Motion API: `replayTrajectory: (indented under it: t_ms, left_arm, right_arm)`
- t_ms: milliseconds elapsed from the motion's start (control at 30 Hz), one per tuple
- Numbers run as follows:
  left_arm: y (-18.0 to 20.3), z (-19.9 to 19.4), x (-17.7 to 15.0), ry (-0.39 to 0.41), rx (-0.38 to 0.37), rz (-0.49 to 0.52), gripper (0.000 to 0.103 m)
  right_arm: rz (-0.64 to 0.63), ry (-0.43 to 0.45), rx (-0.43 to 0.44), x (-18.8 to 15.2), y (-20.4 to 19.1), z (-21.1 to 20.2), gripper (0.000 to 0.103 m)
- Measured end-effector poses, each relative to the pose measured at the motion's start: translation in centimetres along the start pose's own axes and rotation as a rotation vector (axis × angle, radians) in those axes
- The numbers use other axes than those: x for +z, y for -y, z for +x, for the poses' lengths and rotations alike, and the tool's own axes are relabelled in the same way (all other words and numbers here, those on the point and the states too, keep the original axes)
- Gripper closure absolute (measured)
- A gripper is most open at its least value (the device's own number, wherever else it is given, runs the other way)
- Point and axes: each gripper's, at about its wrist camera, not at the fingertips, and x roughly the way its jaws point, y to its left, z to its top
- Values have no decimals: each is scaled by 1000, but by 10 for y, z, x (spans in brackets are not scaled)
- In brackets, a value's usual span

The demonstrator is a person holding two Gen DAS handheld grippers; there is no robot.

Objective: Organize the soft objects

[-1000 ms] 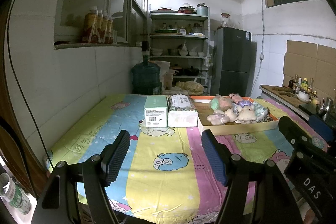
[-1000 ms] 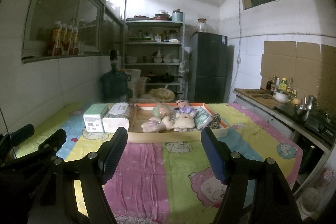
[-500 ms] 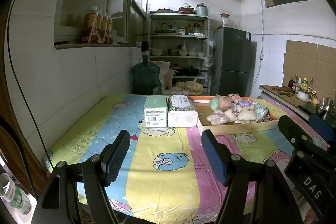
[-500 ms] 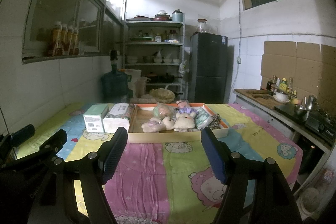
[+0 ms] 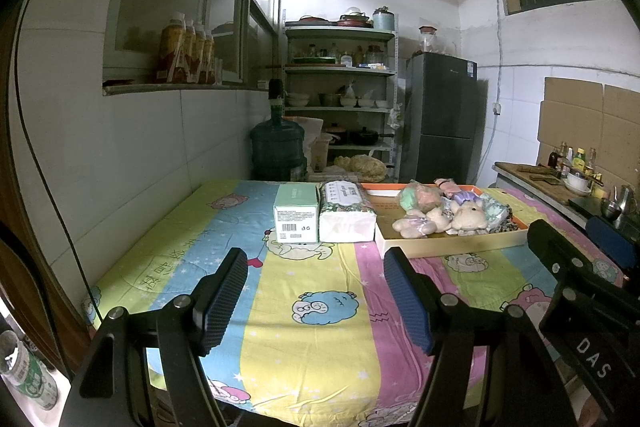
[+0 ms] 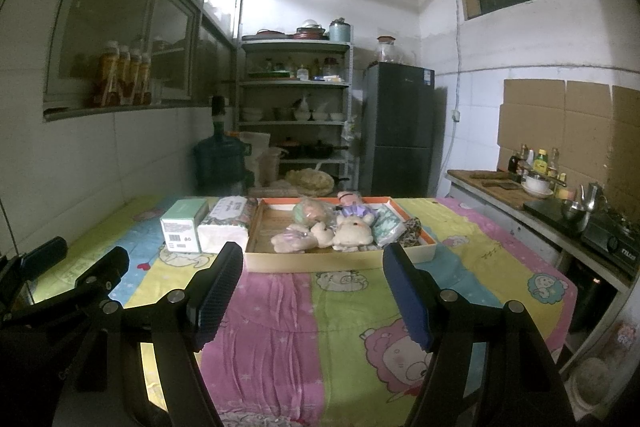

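A shallow cardboard tray (image 6: 340, 261) (image 5: 452, 245) stands on the far half of the table. It holds several soft toys: a beige plush (image 6: 354, 231) (image 5: 470, 217), a pale pink one (image 6: 290, 241) (image 5: 412, 225), a bagged green one (image 6: 312, 213) (image 5: 418, 197) and a purple doll (image 6: 354, 207). Left of the tray are a tissue pack (image 6: 226, 225) (image 5: 346, 213) and a green box (image 6: 182, 225) (image 5: 296, 213). My left gripper (image 5: 314, 297) and my right gripper (image 6: 310, 293) both hover open over the near tablecloth, with nothing between their fingers.
A cartoon-print cloth (image 6: 340, 307) covers the table. A tiled wall runs along the left. Behind the table stand a water jug (image 5: 276, 151), a shelf rack (image 5: 340, 99) and a fridge (image 5: 444, 119). A counter with bottles and a stove (image 6: 560, 203) lines the right.
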Motion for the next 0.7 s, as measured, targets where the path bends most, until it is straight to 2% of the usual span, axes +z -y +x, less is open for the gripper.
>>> replayTrajectory:
  t_ms: [700]
  left_arm:
    - [3,0,-2,4,-7,2,33]
  right_arm:
    - [1,2,-3,0,0,0,29]
